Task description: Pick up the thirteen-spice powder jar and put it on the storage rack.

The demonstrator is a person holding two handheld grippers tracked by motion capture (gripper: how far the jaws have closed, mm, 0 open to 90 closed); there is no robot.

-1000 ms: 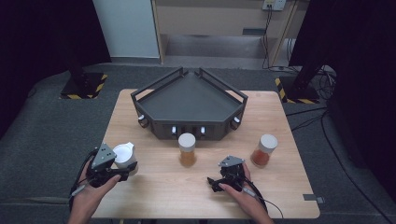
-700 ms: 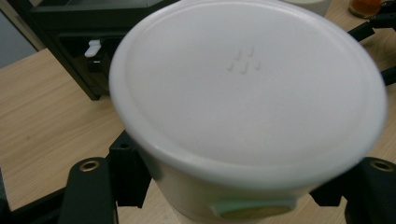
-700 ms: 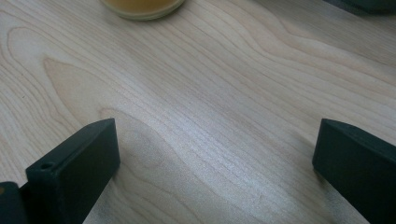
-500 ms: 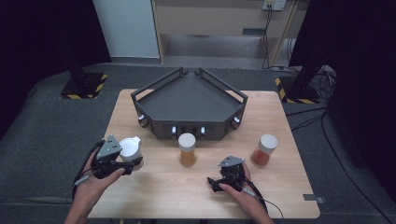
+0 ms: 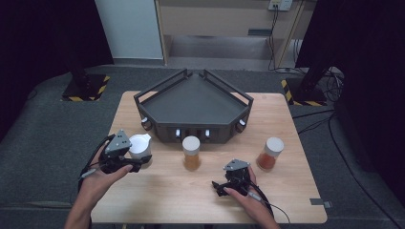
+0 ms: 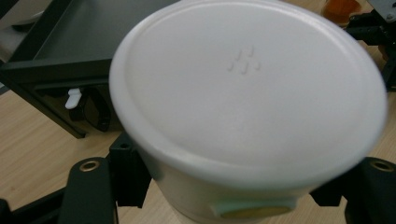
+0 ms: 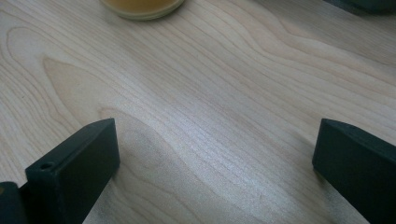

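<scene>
My left gripper (image 5: 137, 161) is shut on a jar with a white lid (image 5: 139, 145), held off the table near the left front corner of the dark tray (image 5: 191, 106). In the left gripper view the lid (image 6: 247, 88) looms close, with a black finger (image 6: 88, 186) at each side of the jar's body. My right gripper (image 5: 220, 186) rests low over the wood at the front right, open, and there is only bare table between its jaws (image 7: 215, 163).
Two white-lidded jars of orange stuff stand in front of the tray: one in the middle (image 5: 191, 152), whose base shows at the top of the right gripper view (image 7: 142, 7), and one at the right (image 5: 270, 153). The tray has raised rails.
The left gripper has carried the white-lidded jar up and away from the front edge, closer to the tray. The right gripper has kept still.
</scene>
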